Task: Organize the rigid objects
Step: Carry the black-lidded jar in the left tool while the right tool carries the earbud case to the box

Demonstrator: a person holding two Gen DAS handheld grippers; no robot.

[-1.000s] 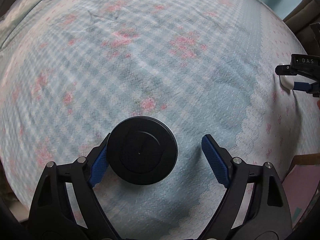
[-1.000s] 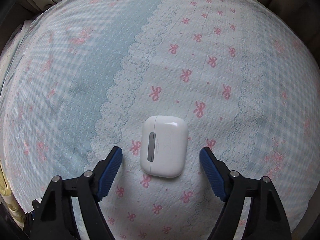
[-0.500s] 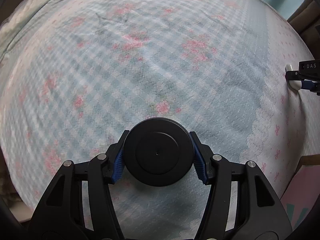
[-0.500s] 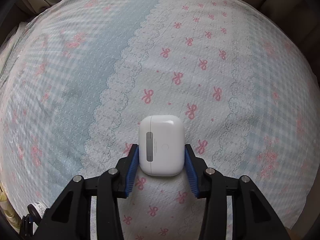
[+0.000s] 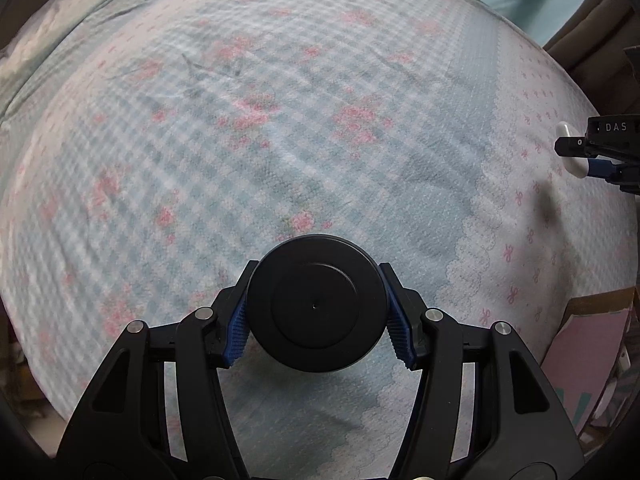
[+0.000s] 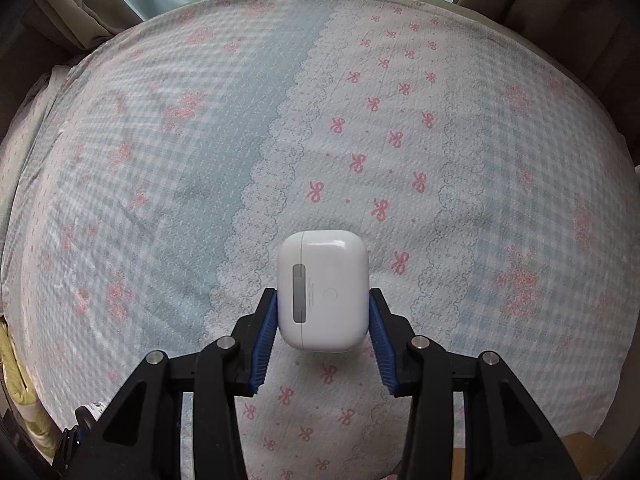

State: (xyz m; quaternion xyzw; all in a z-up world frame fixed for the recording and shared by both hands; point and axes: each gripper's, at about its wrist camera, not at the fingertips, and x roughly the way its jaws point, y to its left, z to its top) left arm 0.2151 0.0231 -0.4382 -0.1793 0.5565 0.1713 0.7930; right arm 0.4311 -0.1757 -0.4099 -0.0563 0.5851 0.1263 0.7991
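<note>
In the left wrist view my left gripper (image 5: 317, 320) is shut on a black round puck-shaped object (image 5: 316, 303), held just above the bed cover (image 5: 240, 152). In the right wrist view my right gripper (image 6: 323, 322) is shut on a white earbud case (image 6: 323, 290), lifted above the cover (image 6: 360, 120), its shadow below it. The right gripper (image 5: 596, 156) with the white case (image 5: 570, 148) also shows at the far right edge of the left wrist view.
The bed cover has blue checks, pink flowers and a white band with pink bows. A pink box (image 5: 588, 360) sits off the bed's lower right edge. Curtains (image 6: 80, 20) hang behind the bed. A yellow-green cloth (image 6: 20, 400) lies at the left edge.
Both grippers closed from open onto their objects: left on the black puck, right on the white case. Both objects have since been lifted off the cover.
</note>
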